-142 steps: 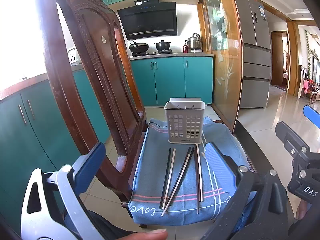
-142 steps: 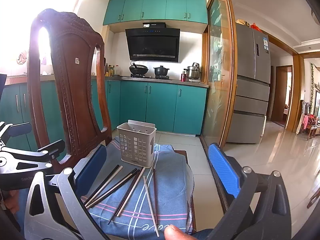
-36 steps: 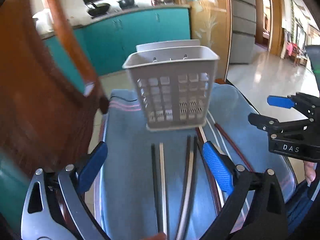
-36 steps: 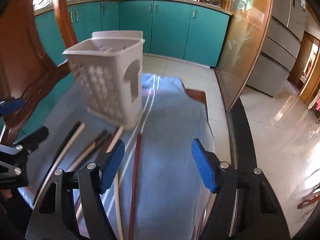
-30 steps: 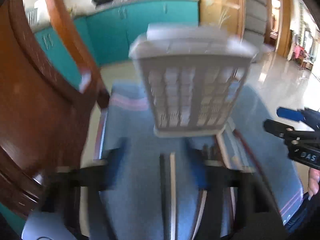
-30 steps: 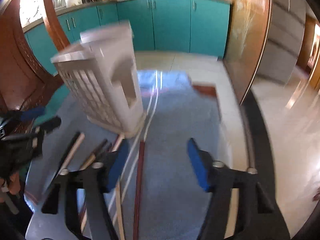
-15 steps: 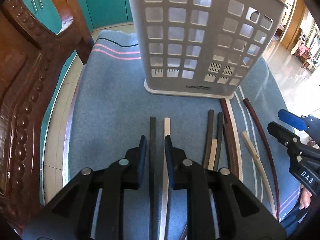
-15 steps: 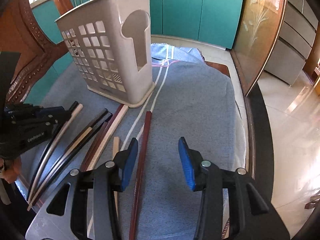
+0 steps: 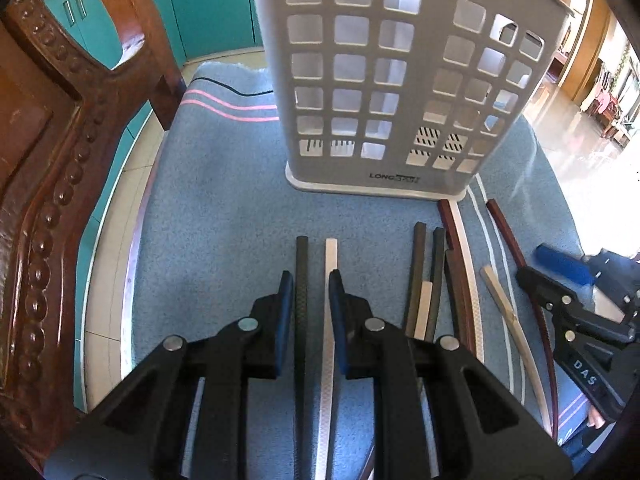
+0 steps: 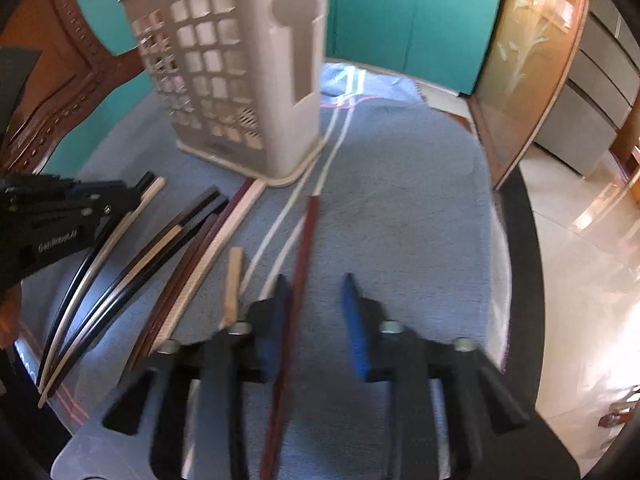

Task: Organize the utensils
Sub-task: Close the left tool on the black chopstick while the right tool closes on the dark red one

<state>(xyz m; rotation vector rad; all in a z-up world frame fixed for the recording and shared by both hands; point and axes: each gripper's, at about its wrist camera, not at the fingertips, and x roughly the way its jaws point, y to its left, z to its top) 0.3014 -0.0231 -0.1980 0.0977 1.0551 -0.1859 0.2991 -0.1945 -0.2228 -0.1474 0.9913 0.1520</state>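
Several chopsticks lie on a blue towel (image 9: 224,216) in front of a grey slotted utensil basket (image 9: 392,92). My left gripper (image 9: 310,280) is low over the towel, its jaws narrowly apart around a black chopstick (image 9: 301,264) and a white chopstick (image 9: 331,256). My right gripper (image 10: 314,284) is partly open, with a dark red chopstick (image 10: 306,240) lying between its fingers near the left one. The basket (image 10: 240,72) stands ahead and left of it. Neither chopstick looks lifted.
A carved wooden chair back (image 9: 52,152) rises at the left. More chopsticks (image 9: 436,264) lie between the two grippers. A glass door (image 10: 528,60) and tiled floor (image 10: 580,200) are beyond the towel's right edge. Teal cabinets stand behind.
Both grippers came down from a high, wide-open pose to the towel and narrowed. In the last half second the left moved slightly forward and the right closed further around the red chopstick.
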